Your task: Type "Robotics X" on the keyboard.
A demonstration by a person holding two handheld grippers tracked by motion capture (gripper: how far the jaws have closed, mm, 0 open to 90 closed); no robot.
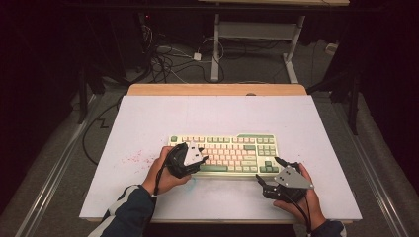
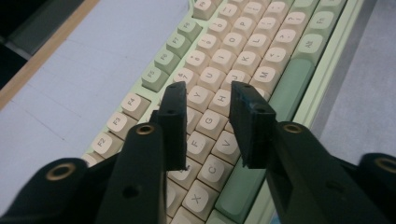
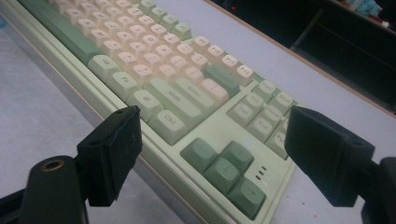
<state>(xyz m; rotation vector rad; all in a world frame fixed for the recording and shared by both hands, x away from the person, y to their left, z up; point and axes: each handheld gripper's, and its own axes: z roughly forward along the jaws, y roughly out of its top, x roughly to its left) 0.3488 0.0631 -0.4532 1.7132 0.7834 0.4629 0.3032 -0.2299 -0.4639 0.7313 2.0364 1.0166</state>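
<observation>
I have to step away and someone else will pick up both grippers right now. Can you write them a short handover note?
Left gripper: jaws partly open, nothing between them, poised over the letter keys on the left half of the keyboard; in the left gripper view the tips sit above the G and H keys.
Right gripper: open wide, empty, at the keyboard's near right corner, by the arrow keys.
Keyboard: flat on the white table, near its middle.
Done: cannot tell whether any key has been pressed.
Left: probably bring the left jaws down on the intended key; the right gripper could steady the keyboard.
</observation>
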